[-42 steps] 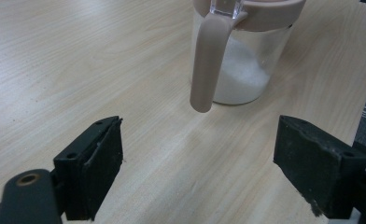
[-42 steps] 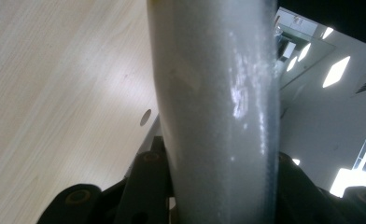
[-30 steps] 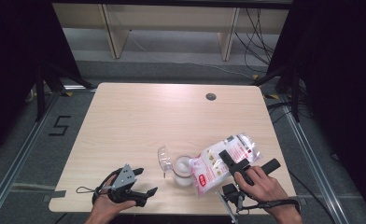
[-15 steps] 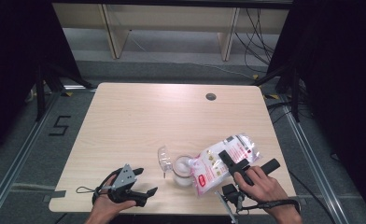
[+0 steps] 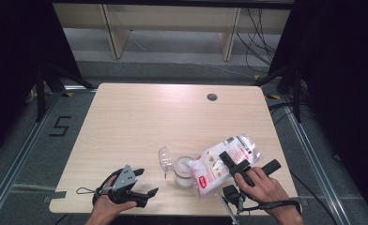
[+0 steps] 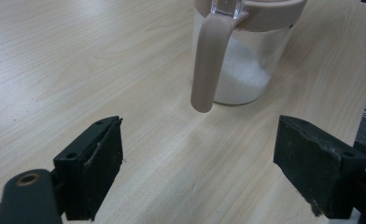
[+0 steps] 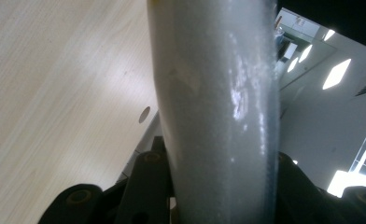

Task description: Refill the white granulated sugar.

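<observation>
Near the desk's (image 5: 126,122) front edge: jar (image 5: 184,169) mouth partly hidden under tilted bag (image 5: 222,161), label blurred. Right tongs (image 5: 236,164) clamped on bag, raised over jar. Left tongs (image 5: 142,187) spread wide, empty, resting low, aimed at jar.

We see a clear jar (image 6: 244,70) with a dusty-pink lid, white grains inside, a white-and-red pouch (image 5: 224,161), black tongs (image 6: 200,172), a pale woodgrain table (image 5: 140,122).
</observation>
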The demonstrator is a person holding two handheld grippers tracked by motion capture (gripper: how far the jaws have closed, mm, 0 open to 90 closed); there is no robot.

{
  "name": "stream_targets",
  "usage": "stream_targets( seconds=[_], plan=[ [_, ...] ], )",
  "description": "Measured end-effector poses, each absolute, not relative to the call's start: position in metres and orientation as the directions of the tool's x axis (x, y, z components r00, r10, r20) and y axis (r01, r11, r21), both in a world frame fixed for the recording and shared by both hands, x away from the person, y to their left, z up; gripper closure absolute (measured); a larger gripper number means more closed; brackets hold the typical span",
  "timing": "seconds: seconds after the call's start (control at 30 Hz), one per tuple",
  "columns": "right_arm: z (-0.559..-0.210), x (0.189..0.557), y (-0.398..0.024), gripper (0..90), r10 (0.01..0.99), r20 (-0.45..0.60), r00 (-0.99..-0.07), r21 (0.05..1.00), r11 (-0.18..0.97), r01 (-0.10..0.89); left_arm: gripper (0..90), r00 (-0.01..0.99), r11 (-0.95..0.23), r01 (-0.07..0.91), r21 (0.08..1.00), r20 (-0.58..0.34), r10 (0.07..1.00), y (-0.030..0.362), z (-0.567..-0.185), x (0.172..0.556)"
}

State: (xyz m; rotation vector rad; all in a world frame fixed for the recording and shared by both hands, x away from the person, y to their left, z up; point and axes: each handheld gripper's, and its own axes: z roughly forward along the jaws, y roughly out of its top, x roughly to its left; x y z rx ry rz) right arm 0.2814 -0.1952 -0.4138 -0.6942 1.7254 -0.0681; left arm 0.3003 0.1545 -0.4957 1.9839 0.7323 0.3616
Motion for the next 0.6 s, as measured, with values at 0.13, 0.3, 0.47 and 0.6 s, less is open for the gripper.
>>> stream_targets(
  seconds=[0.13, 0.3, 0.47, 0.6],
  plan=[
    [-0.4143, 0.2827, -0.1969, 73.9, -0.449, -0.888, -0.104, -0.368, 0.826, -0.427, 15.3, 0.777, -0.364, 0.344, 0.865, -0.045, 0.627, 0.1544, -0.4957, 0.3004],
    [-0.4129, 0.284, -0.1985, 74.0, -0.443, -0.89, -0.106, -0.36, 0.826, -0.433, 15.3, 0.777, -0.368, 0.344, 0.864, -0.041, 0.629, 0.155, -0.4956, 0.3006],
    [-0.4141, 0.2846, -0.1984, 73.9, -0.447, -0.888, -0.11, -0.36, 0.823, -0.439, 15.3, 0.778, -0.369, 0.347, 0.862, -0.045, 0.627, 0.1549, -0.4953, 0.3004],
    [-0.4142, 0.2845, -0.1985, 74.0, -0.447, -0.888, -0.11, -0.361, 0.823, -0.439, 15.4, 0.776, -0.366, 0.346, 0.864, -0.044, 0.629, 0.1545, -0.4956, 0.3003]
  ],
)
